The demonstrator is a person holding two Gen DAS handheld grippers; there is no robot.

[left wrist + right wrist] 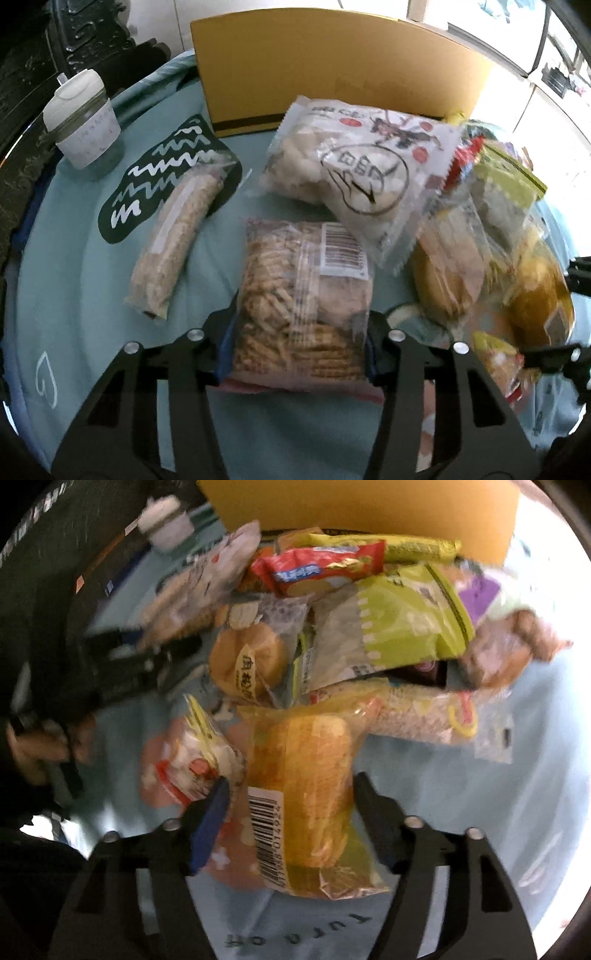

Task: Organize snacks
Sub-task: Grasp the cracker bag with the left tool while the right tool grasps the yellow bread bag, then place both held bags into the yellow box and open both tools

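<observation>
Lying past everything else, straight ahead of both tools, the yellow cardboard box (332, 70) stands at the far edge of the counter (74, 295) with its broad face turned this way; it looks like the likely place for the snacks, though its opening cannot be seen. Between it and the tools sits the heap of snack packets (388, 627), off to the right of the left hand-held gripper (299, 343) and directly ahead of the right hand-held gripper (291, 812). Nearer in, the cracker bag (303, 295) lies right at the left tool, its long axis running away along the fingers toward the box, so the two pads meet its long sides; the jaws sit pinched against the wrapper on both sides, which I read as a grip on the bag. The yellow cake packet (303, 794) lies the same way for the right tool, lengthwise between the fingers with its barcode end nearest, but those jaws stand apart, with a gap showing on the right side, so it is not held. By this reading the left hand is the one ready to carry forward, and the bag's long axis already points at the box.
</observation>
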